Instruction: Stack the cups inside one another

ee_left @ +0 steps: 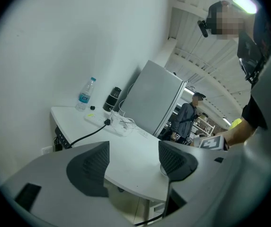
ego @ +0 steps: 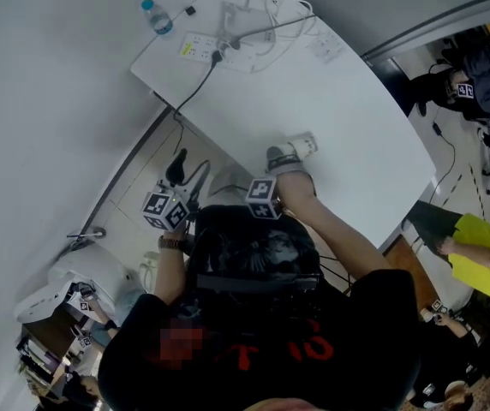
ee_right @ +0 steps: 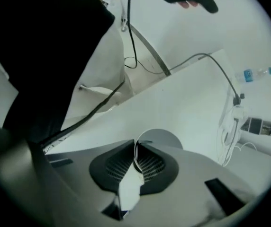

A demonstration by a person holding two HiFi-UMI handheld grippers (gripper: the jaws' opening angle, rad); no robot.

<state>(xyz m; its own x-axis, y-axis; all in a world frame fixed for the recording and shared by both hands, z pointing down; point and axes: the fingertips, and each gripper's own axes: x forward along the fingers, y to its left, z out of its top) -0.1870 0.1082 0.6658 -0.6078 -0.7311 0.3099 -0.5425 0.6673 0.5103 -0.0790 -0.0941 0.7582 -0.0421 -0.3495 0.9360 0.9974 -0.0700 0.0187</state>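
A pale cup stands near the front edge of the white table. My right gripper points steeply down at it, shut with its pads pinching the cup's rim. In the head view that gripper reaches out from the person's right hand, with the cup just beyond it. My left gripper is open with nothing between its jaws and is held off the table's left front side, pointing across the tabletop. No second cup can be made out.
At the table's far end stand a water bottle, a power strip with cables and a black flask. A grey partition rises behind the table. People stand beyond it and at the right.
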